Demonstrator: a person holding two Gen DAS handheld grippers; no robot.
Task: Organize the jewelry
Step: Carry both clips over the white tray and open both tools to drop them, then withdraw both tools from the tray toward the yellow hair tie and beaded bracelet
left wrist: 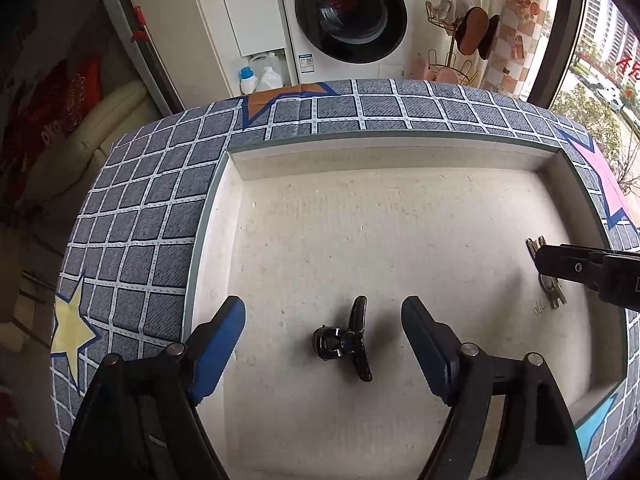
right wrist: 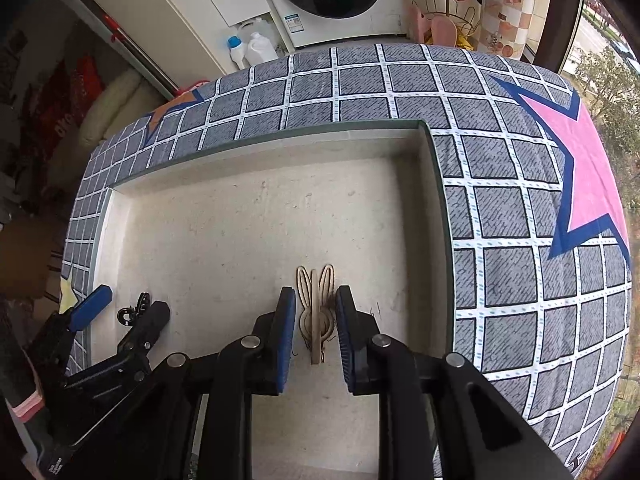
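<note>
A black hair clip (left wrist: 352, 340) lies on the floor of a shallow white tray (left wrist: 392, 168), between the wide-open fingers of my left gripper (left wrist: 324, 320); it also shows in the right wrist view (right wrist: 134, 310). A beige rabbit-shaped hair clip (right wrist: 316, 312) lies in the tray (right wrist: 280, 148) between the fingers of my right gripper (right wrist: 316, 320), which stand close on either side with small gaps. In the left wrist view the rabbit clip (left wrist: 550, 288) sits at the right, partly hidden by my right gripper (left wrist: 538, 262).
The tray rests on a grey checked cloth with coloured stars (left wrist: 152, 208), (right wrist: 520, 200). Beyond the cloth stand a washing machine (left wrist: 352, 20), detergent bottles (left wrist: 260, 76) and a gold wire rack (left wrist: 452, 56). A window (left wrist: 600, 60) is at the right.
</note>
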